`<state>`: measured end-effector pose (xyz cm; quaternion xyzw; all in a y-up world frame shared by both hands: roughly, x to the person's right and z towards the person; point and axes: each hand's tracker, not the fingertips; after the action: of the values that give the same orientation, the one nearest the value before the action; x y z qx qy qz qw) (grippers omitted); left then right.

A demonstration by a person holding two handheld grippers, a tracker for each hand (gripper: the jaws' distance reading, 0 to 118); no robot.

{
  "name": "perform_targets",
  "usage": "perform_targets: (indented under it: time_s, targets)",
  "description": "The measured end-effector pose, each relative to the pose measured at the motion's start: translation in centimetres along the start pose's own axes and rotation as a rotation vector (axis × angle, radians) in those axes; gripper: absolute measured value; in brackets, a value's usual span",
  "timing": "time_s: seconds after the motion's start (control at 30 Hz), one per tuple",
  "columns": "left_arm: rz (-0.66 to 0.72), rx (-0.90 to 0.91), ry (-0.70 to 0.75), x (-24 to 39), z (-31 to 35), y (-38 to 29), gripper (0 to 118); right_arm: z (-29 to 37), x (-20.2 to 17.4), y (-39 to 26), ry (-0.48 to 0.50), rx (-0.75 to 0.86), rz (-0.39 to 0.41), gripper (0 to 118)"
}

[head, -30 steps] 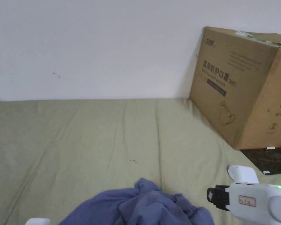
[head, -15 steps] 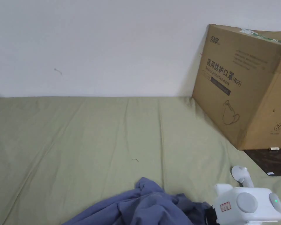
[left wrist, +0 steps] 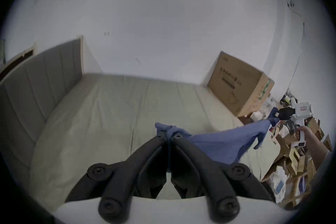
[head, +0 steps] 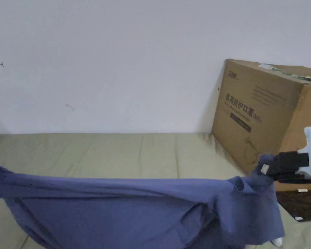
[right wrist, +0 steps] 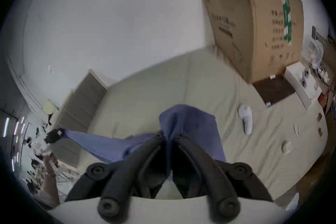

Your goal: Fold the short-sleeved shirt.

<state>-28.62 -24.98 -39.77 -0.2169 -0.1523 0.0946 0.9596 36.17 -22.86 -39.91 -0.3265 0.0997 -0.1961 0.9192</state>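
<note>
1. While we hold the shirt (head: 125, 207) stretched above the bed (head: 119, 152), its top edge runs nearly level from the left border of the head view to the right gripper (head: 265, 168), and the cloth hangs down from that line.
2. Our left gripper (left wrist: 168, 135) has both jaws pressed together on a bunched blue corner (seen in its own view); our right gripper has its jaws pinching the other corner, with fabric rising between the tips in its own view.
3. Behind the shirt the bed lies bare back to the wall (head: 119, 65), so open room shows on the far side.
4. At the right a box (head: 265, 110) stands on the bed against the wall, just beyond the right gripper; a dark mat (right wrist: 272, 90) lies beside its base.
5. A headboard (left wrist: 41, 75) bounds the bed's left end.
6. The sheet is pale green with long creases running front to back.
7. A small white item (right wrist: 246, 118) lies on the bed near the right edge (we cannot tell what it is).
8. Beyond that edge, clutter (left wrist: 298, 155) is piled.
</note>
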Motion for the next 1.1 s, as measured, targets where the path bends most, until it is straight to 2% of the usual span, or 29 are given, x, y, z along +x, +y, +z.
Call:
perform_targets:
  time_s: [0.07, 0.2, 0.37, 0.5, 0.6, 0.73, 0.87, 0.93, 1.03, 1.1]
  targets:
    - [-0.031, 0.037, -0.010, 0.4, -0.2, 3.1, 1, 1.1, -1.8, 2.8, 0.022, 0.048, 0.001, 2]
    - [-0.143, 0.113, 0.065, 0.7, -0.9, 9.0, 1, 1.9, -5.9, 8.3, 0.029, 0.130, 0.089, 2]
    - [-0.089, 0.152, 0.083, -0.6, -3.4, 14.9, 1, 0.6, -9.3, 15.2, 0.020, 0.193, 0.114, 2]
    - [-0.132, 0.176, 0.171, -0.7, -6.5, 18.4, 1, -1.9, -11.4, 20.2, 0.047, 0.289, 0.131, 2]
    - [-0.103, 0.248, 0.188, -0.9, -8.4, 20.2, 1, -4.1, -13.1, 23.1, 0.003, 0.345, 0.141, 2]
    - [-0.095, 0.309, 0.247, -1.1, -11.8, 21.4, 1, -7.9, -13.7, 25.4, -0.010, 0.391, 0.158, 2]
    - [-0.123, 0.292, 0.288, -1.7, -16.5, 20.1, 1, -13.4, -11.9, 24.5, -0.041, 0.407, 0.154, 2]
    - [-0.108, 0.223, 0.313, -2.5, -19.1, 17.7, 1, -16.7, -9.7, 22.5, -0.041, 0.387, 0.117, 2]
    - [-0.005, 0.068, 0.288, -4.7, -23.1, 11.1, 1, -23.3, -4.8, 16.3, -0.095, 0.247, 0.013, 2]
    - [0.044, -0.114, 0.293, -6.4, -25.8, 4.3, 1, -27.9, -0.5, 10.1, -0.142, 0.078, -0.062, 2]
